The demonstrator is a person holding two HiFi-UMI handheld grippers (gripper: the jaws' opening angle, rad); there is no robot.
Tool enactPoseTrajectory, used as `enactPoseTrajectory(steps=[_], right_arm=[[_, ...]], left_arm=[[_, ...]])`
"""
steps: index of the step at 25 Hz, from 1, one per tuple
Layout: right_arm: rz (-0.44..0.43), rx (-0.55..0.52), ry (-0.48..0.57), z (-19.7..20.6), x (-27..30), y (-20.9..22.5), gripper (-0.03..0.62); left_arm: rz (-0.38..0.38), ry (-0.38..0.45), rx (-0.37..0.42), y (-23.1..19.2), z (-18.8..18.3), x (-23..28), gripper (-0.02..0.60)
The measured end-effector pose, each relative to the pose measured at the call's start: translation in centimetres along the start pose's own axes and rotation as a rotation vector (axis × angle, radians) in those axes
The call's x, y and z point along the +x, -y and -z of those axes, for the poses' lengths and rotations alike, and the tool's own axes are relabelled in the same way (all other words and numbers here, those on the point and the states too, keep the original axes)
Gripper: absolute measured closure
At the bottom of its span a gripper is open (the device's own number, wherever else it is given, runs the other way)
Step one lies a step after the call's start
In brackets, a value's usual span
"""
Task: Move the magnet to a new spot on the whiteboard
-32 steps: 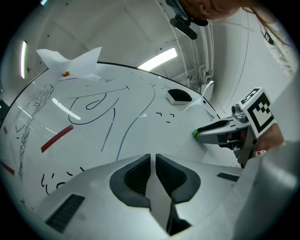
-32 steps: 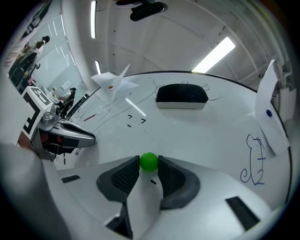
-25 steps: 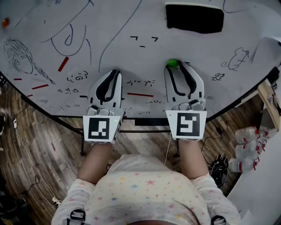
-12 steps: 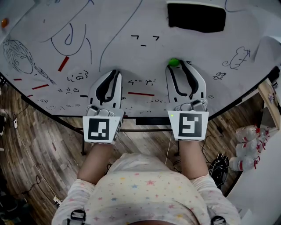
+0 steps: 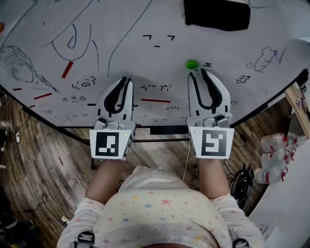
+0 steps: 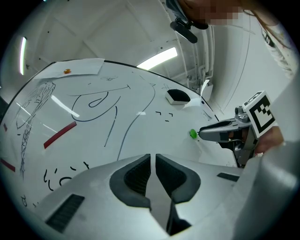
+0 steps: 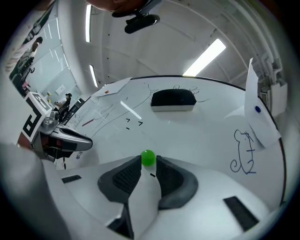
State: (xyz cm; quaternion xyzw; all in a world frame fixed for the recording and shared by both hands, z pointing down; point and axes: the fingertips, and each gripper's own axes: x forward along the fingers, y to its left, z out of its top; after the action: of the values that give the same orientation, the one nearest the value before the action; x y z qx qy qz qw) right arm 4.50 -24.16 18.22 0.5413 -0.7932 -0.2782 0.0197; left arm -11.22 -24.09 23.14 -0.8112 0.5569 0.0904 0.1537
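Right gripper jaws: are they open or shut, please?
Open: the right gripper holds its jaws apart; the green magnet sits just beyond their tips, ungripped.

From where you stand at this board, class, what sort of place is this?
Probably an office or lab workspace: a scribbled whiteboard with a black eraser, ceiling strip lights, and cables on the wooden floor.

Green magnet (image 7: 148,157) at right gripper (image 7: 148,165) tips, jaws slightly apart, whiteboard (image 7: 201,136), black eraser (image 7: 173,99) beyond
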Motion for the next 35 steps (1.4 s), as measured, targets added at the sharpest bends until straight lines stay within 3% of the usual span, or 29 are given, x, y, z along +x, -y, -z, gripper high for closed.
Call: enactPoseTrajectory(steps=[12,22,30,35], right_arm=[[0.023,0.071,-0.03,1.7,-2.7,0.1,0.593],[0.025,0.099,-0.047,3.4,-4.4,-0.3,0.593],[-0.007,0.251,-0.066,6.3,-5.4,-0.4,0.593],[-0.003,0.274,-0.086,7.8,-6.0,-0.6,0.593]], left_arm=[[0.006,-0.004,-0.022,0.5,0.5,-1.6,0.541],[0.022,-0.029,-0.039,0.8,1.8,-2.7,0.543],[0.037,-0.062,-0.067,1.1,3.6,-3.2,0.545],[0.04,-0.065,-0.066,1.3,4.1,-3.1,0.543]])
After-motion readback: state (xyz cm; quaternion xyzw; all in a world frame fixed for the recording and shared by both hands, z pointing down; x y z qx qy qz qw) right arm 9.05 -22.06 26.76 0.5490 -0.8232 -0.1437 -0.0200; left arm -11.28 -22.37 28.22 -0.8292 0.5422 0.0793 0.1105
